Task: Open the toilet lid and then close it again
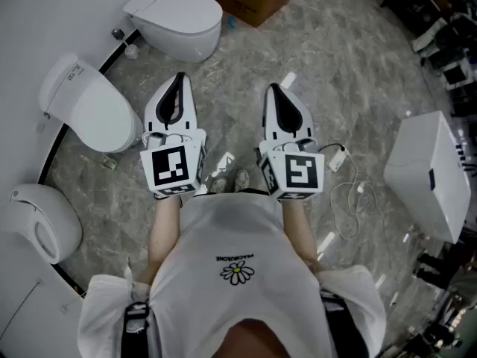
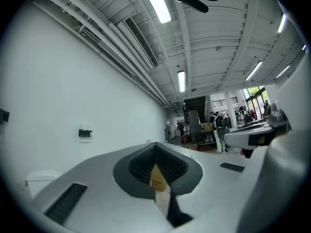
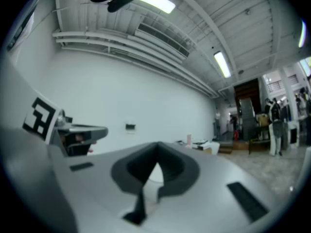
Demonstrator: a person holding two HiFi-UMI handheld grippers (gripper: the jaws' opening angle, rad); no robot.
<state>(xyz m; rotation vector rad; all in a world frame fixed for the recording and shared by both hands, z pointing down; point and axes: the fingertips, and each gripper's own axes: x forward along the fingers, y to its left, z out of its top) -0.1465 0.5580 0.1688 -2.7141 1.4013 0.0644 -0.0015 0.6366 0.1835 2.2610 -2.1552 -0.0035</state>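
Head view: left gripper (image 1: pixel 178 82) and right gripper (image 1: pixel 275 92) held level, jaws closed and empty, near the nearest toilet (image 1: pixel 65 77), lid (image 1: pixel 97 114) down, likely waiting to start.

shirt (image 1: pixel 223 233): white, short-sleeved, with a small daisy print (image 1: pixel 237 272) and lettering
left gripper (image 1: pixel 178 77): white shell, dark grey ribbed pads, black-and-white marker cube (image 1: pixel 173 168)
right gripper (image 1: pixel 273 89): same white shell, dark pads, own cube

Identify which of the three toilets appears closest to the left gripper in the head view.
The middle toilet, just left of the left gripper; the top toilet and bottom-left toilet sit farther off.
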